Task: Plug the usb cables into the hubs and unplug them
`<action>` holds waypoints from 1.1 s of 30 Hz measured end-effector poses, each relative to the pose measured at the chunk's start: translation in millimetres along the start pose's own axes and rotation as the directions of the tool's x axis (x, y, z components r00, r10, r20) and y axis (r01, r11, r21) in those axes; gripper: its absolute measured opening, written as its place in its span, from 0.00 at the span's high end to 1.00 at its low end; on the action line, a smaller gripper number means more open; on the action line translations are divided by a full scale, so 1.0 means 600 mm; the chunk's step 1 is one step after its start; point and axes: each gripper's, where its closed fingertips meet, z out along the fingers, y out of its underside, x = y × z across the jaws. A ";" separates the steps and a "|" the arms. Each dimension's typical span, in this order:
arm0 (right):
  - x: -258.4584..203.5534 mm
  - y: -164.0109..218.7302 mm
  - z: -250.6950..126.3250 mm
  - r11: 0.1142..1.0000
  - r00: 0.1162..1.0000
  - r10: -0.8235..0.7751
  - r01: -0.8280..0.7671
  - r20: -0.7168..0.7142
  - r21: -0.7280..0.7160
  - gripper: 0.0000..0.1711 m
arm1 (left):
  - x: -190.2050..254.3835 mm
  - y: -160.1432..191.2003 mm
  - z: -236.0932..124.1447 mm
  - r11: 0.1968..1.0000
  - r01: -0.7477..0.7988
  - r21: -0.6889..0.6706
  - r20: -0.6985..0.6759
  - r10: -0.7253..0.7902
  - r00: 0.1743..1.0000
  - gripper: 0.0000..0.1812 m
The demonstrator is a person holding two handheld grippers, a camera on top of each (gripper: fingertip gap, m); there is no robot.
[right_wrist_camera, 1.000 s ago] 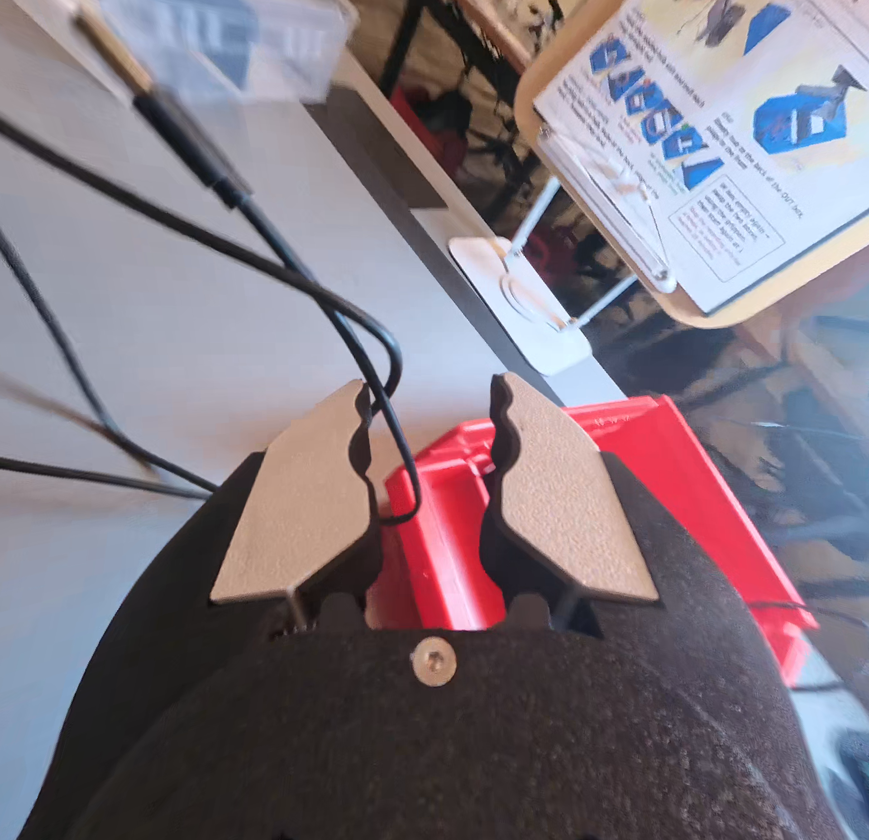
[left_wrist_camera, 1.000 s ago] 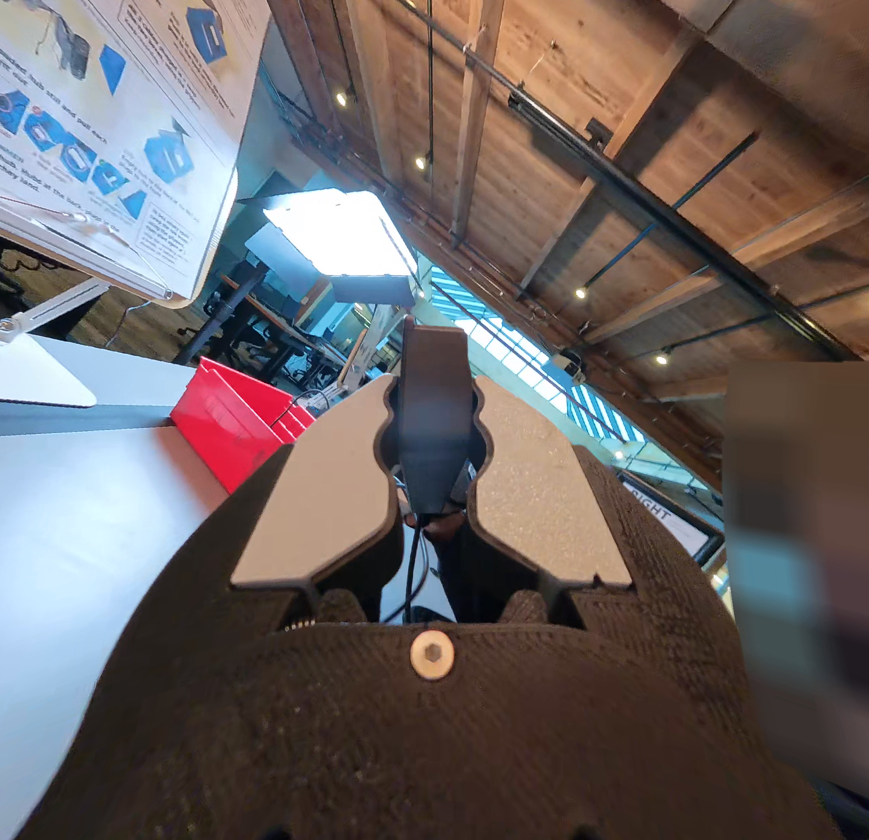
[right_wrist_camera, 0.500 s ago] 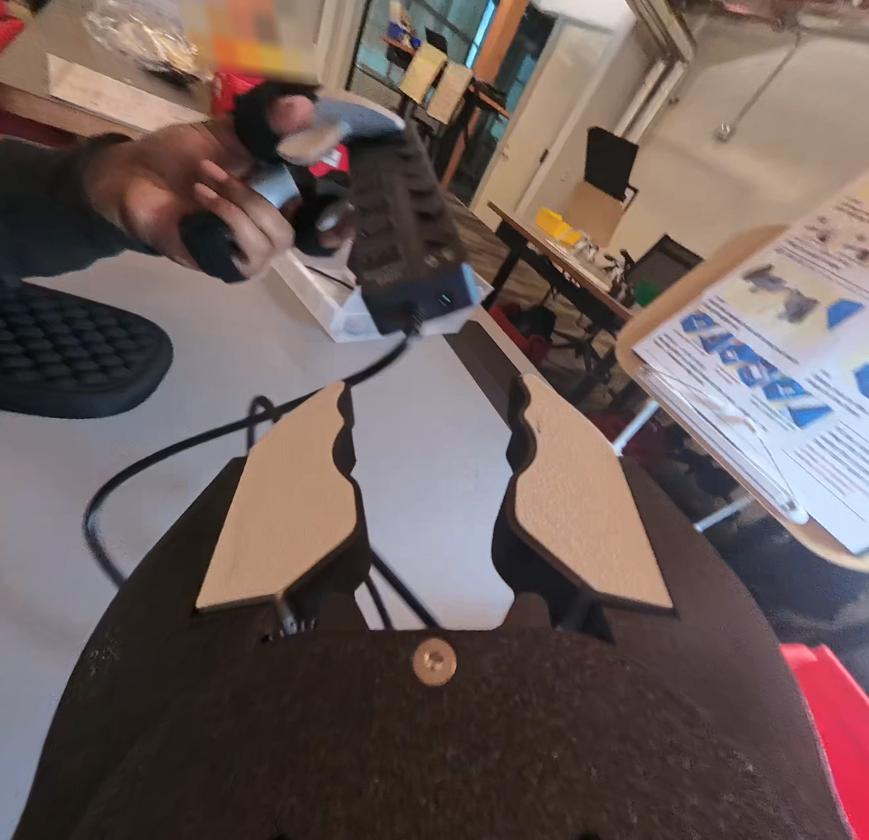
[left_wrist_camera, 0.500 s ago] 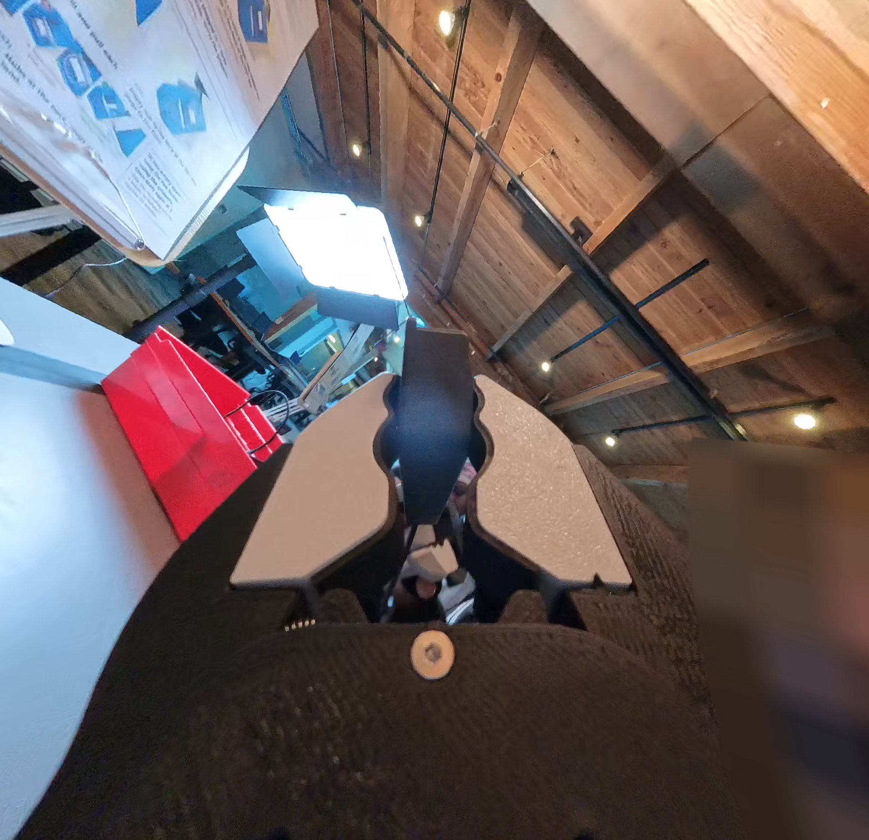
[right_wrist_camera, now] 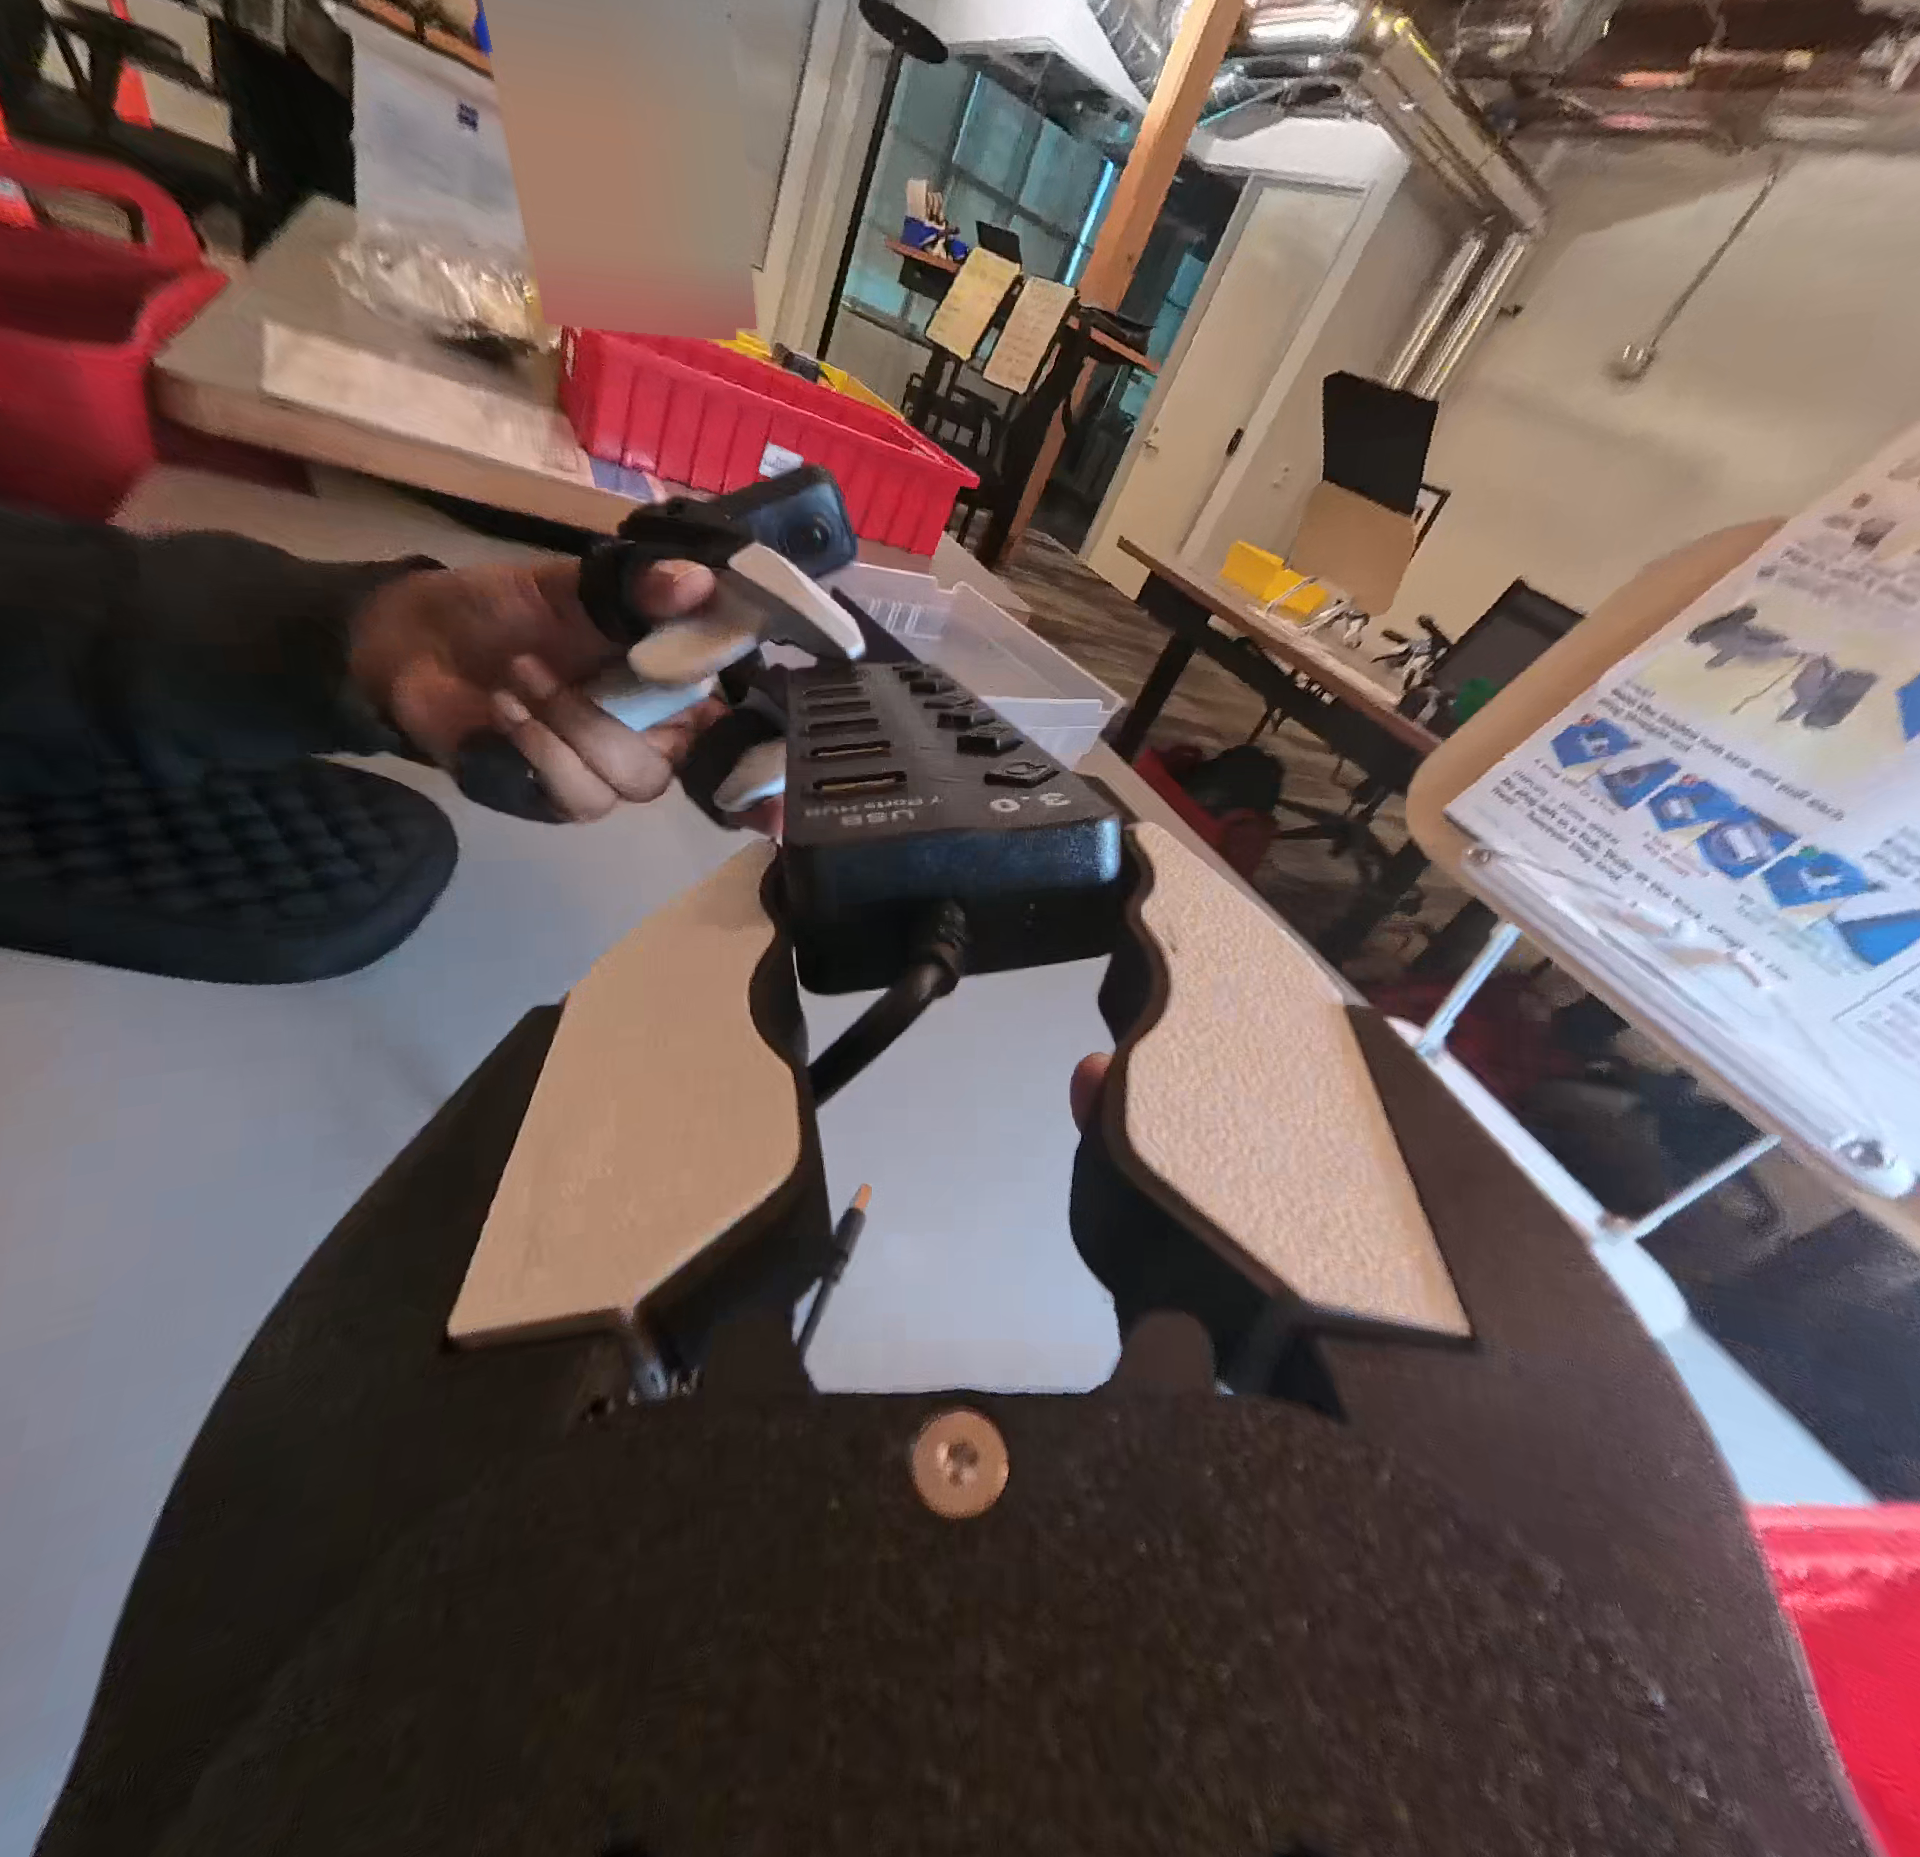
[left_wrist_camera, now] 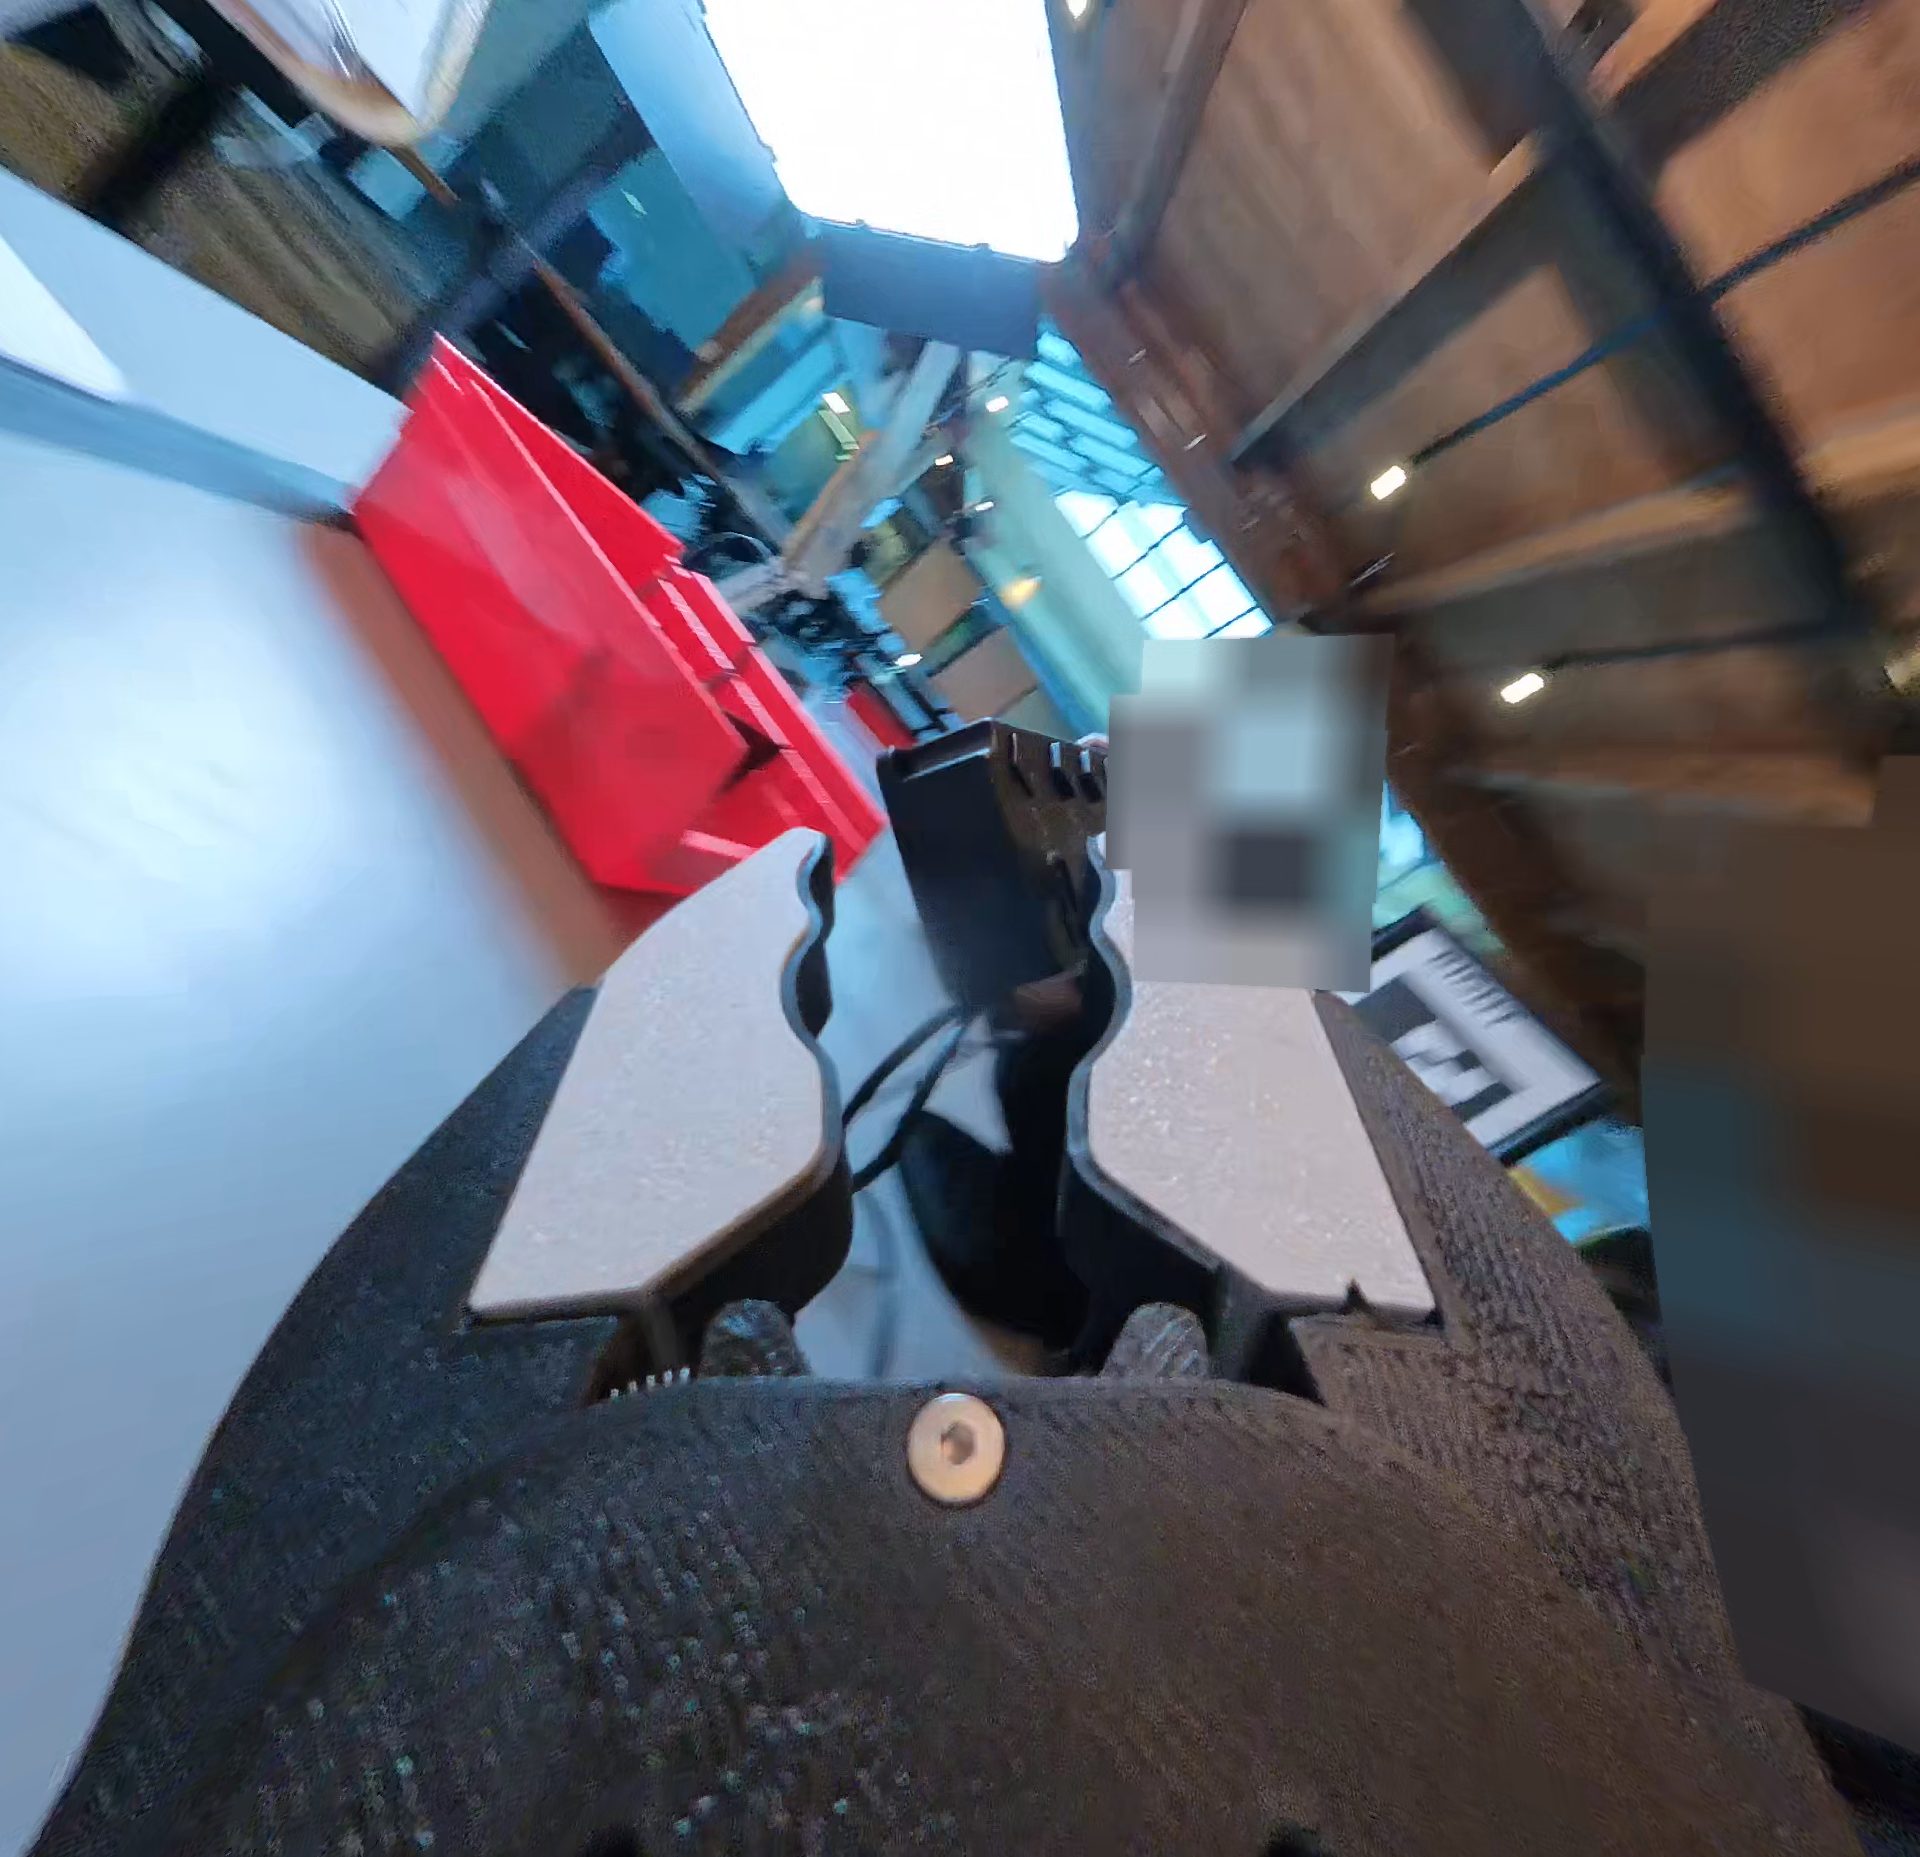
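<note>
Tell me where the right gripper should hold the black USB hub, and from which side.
Clamp the black USB hub across its flat long sides at the cable end, coming in lengthwise from that end, where the right gripper sits. The top ports stay uncovered and the cable passes between its jaws.

The black hub [right_wrist_camera: 940, 810] has white writing and a number printed on its top, near the end where its cord comes out. The big sheet [right_wrist_camera: 1745, 831] on the stand at the desk's right edge has small print and blue pictures. Two yellow papers [right_wrist_camera: 1003, 321] far back are too blurry to read.
</note>
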 end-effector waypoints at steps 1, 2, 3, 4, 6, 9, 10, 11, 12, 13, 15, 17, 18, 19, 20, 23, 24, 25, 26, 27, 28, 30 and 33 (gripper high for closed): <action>0.005 0.004 -0.005 0.999 0.999 0.046 -0.046 0.015 -0.009 0.67 | 0.000 -0.006 -0.008 0.994 -0.103 -0.027 0.041 0.104 0.994 0.74; 0.008 0.006 -0.010 0.996 0.995 0.091 -0.091 0.030 -0.006 0.67 | 0.001 -0.009 -0.014 0.971 -0.228 -0.071 0.091 0.234 0.968 0.73; 0.009 0.009 -0.012 0.991 0.990 0.135 -0.135 0.045 0.002 0.67 | -0.001 -0.008 -0.017 0.921 -0.367 -0.131 0.151 0.384 0.911 0.70; 0.007 0.014 -0.012 0.984 0.982 0.178 -0.179 0.067 0.004 0.67 | 0.001 0.000 -0.015 0.844 -0.494 -0.209 0.181 0.530 0.829 0.68; -0.003 0.029 -0.005 0.971 0.964 0.240 -0.239 0.114 -0.028 0.67 | 0.008 0.034 0.000 0.683 -0.638 -0.356 0.151 0.716 0.682 0.64; -0.026 0.050 0.009 0.960 0.945 0.277 -0.265 0.175 -0.091 0.67 | -0.008 0.087 0.018 0.469 -0.705 -0.532 0.077 0.856 0.511 0.57; -0.036 0.051 0.011 0.957 0.935 0.289 -0.274 0.204 -0.099 0.67 | -0.020 0.107 0.018 0.403 -0.699 -0.590 0.039 0.879 0.475 0.57; -0.046 0.048 0.013 0.952 0.923 0.304 -0.288 0.236 -0.098 0.67 | -0.033 0.126 0.018 0.353 -0.686 -0.636 0.002 0.890 0.456 0.57; -0.055 0.043 0.013 0.948 0.911 0.319 -0.305 0.263 -0.091 0.67 | -0.043 0.143 0.019 0.315 -0.681 -0.661 -0.036 0.893 0.448 0.58; -0.061 0.039 0.014 0.946 0.904 0.323 -0.313 0.280 -0.083 0.67 | -0.049 0.160 0.020 0.287 -0.685 -0.669 -0.080 0.889 0.451 0.58; -0.065 0.037 0.013 0.949 0.905 0.314 -0.307 0.288 -0.071 0.67 | -0.057 0.177 0.021 0.280 -0.674 -0.684 -0.109 0.874 0.474 0.60; -0.059 0.027 0.008 0.933 0.892 0.347 -0.361 0.291 -0.006 0.67 | -0.041 0.176 0.031 0.352 -0.699 -0.622 -0.114 0.843 0.526 0.62; -0.052 0.018 0.005 0.908 0.874 0.386 -0.416 0.294 0.044 0.67 | -0.028 0.175 0.039 0.417 -0.697 -0.583 -0.111 0.809 0.578 0.62; -0.046 0.010 0.004 0.880 0.854 0.426 -0.468 0.298 0.086 0.67 | -0.023 0.176 0.044 0.464 -0.682 -0.566 -0.107 0.779 0.618 0.62; -0.045 0.006 0.004 0.862 0.842 0.447 -0.496 0.302 0.108 0.67 | -0.023 0.179 0.049 0.487 -0.677 -0.553 -0.107 0.764 0.637 0.62; -0.068 0.017 0.018 0.885 0.855 0.425 -0.461 0.297 0.062 0.58 | -0.011 0.196 0.061 0.573 -0.640 -0.512 -0.141 0.679 0.721 0.62; -0.077 0.020 0.024 0.891 0.859 0.418 -0.450 0.295 0.048 0.58 | -0.009 0.201 0.065 0.581 -0.633 -0.511 -0.145 0.668 0.730 0.62; -0.085 0.025 0.030 0.898 0.864 0.411 -0.439 0.290 0.036 0.57 | -0.012 0.206 0.068 0.557 -0.644 -0.524 -0.144 0.688 0.712 0.62; -0.094 0.033 0.036 0.906 0.870 0.402 -0.423 0.285 0.015 0.57 | -0.017 0.212 0.070 0.519 -0.660 -0.543 -0.143 0.718 0.681 0.62; -0.102 0.044 0.042 0.914 0.876 0.392 -0.405 0.280 -0.011 0.57 | -0.018 0.218 0.072 0.497 -0.665 -0.558 -0.147 0.729 0.669 0.62; -0.110 0.053 0.048 0.919 0.879 0.386 -0.394 0.279 -0.028 0.57 | -0.019 0.224 0.075 0.477 -0.663 -0.577 -0.148 0.737 0.659 0.62; -0.122 0.065 0.054 0.926 0.883 0.372 -0.375 0.288 -0.047 0.62 | -0.038 0.229 0.072 0.398 -0.663 -0.634 -0.123 0.795 0.594 0.62; -0.125 0.073 0.058 0.942 0.901 0.333 -0.329 0.278 -0.062 0.63 | -0.049 0.230 0.066 0.358 -0.656 -0.664 -0.116 0.818 0.564 0.62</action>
